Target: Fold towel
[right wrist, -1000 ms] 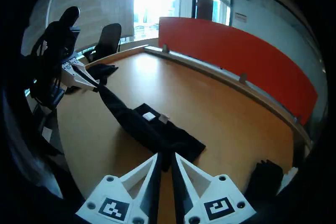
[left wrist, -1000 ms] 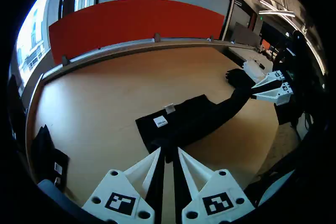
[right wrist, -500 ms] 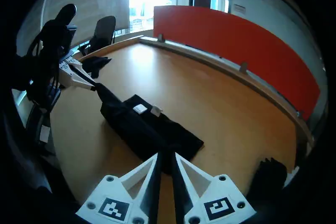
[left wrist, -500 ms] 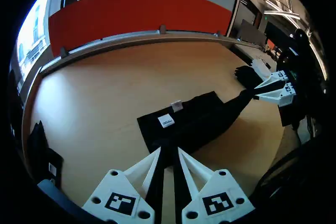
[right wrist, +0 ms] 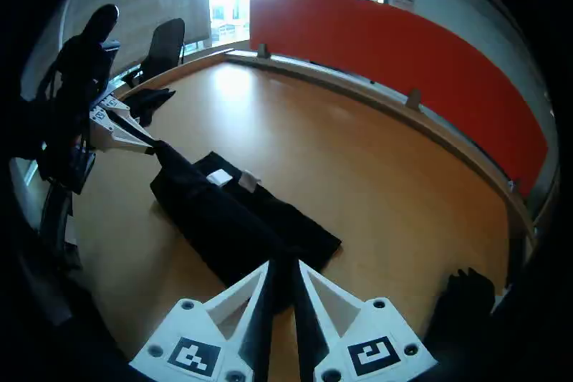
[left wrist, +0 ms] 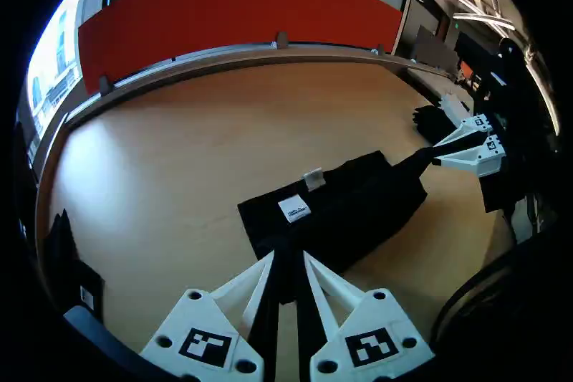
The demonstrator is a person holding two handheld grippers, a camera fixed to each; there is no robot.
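Note:
A black towel [left wrist: 351, 203] with two white tags [left wrist: 294, 208] lies on the wooden table [left wrist: 179, 145]. My left gripper [left wrist: 286, 259] is shut on one near corner of it. In the left gripper view, my right gripper [left wrist: 431, 155] pinches the opposite corner at the right and holds it a little off the table. In the right gripper view, the towel [right wrist: 215, 217] runs from my right gripper [right wrist: 283, 267], shut on its corner, up-left to the left gripper [right wrist: 149, 147]. The gripped edge is raised between the two; the rest lies flat.
A red partition [left wrist: 236, 16] runs along the table's far edge. Dark cloth heaps sit at the table's ends [left wrist: 433, 120] [right wrist: 469, 289] [right wrist: 147, 99]. Office chairs [right wrist: 163, 45] stand by the window. Bare wood spreads beyond the towel.
Both grippers have moved forward over the table and closer together, keeping hold of the towel's corners. The stretched narrow band between them has slackened and now looks wider and shorter.

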